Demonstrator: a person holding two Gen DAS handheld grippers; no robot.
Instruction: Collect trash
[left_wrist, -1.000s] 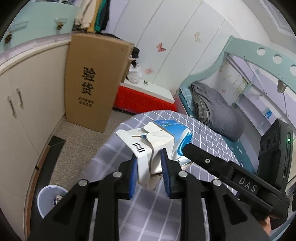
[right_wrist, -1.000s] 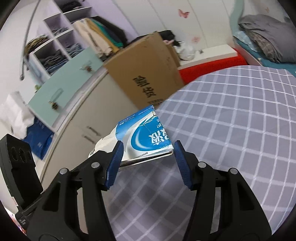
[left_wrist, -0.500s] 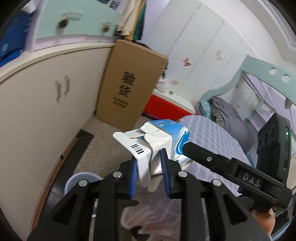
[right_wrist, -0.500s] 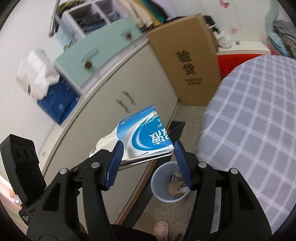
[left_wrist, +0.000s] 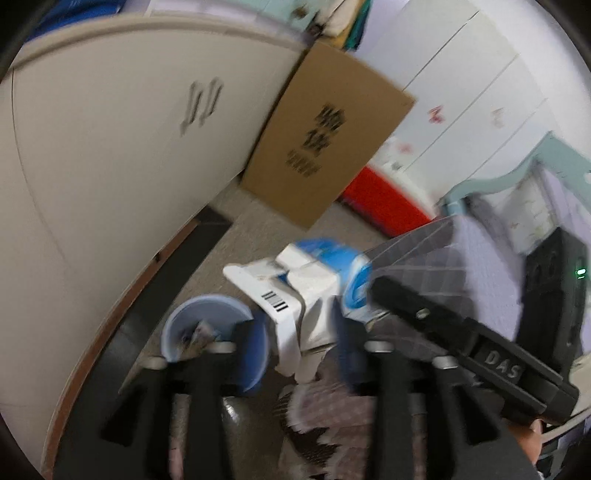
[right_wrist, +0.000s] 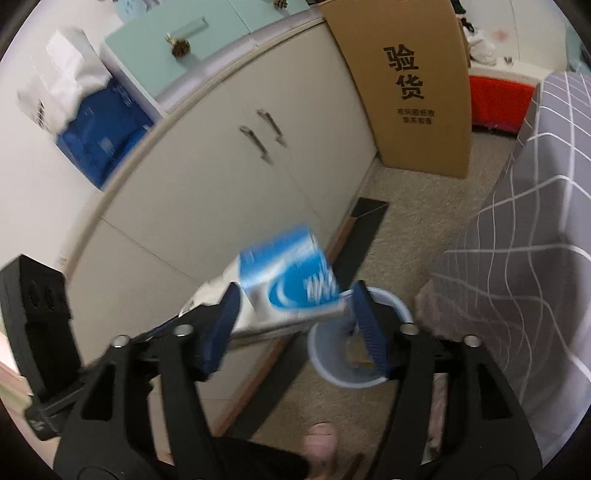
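A crumpled blue and white carton is held between both grippers, above the floor. My left gripper is shut on its torn white end with the barcode. My right gripper is shut on its blue end. A pale blue waste bin with trash inside stands on the floor just below and left of the carton; in the right wrist view the bin sits under the right finger. The right gripper's body crosses the left wrist view.
Cream cabinet doors run along the left. A tall cardboard box leans against them. A grey checked table cloth hangs at the right. A dark mat lies by the cabinet. A pink slipper is below.
Both grippers have swung with the carton away from the table and down toward the floor; the waste bin is now close beneath the carton. The grips are unchanged.
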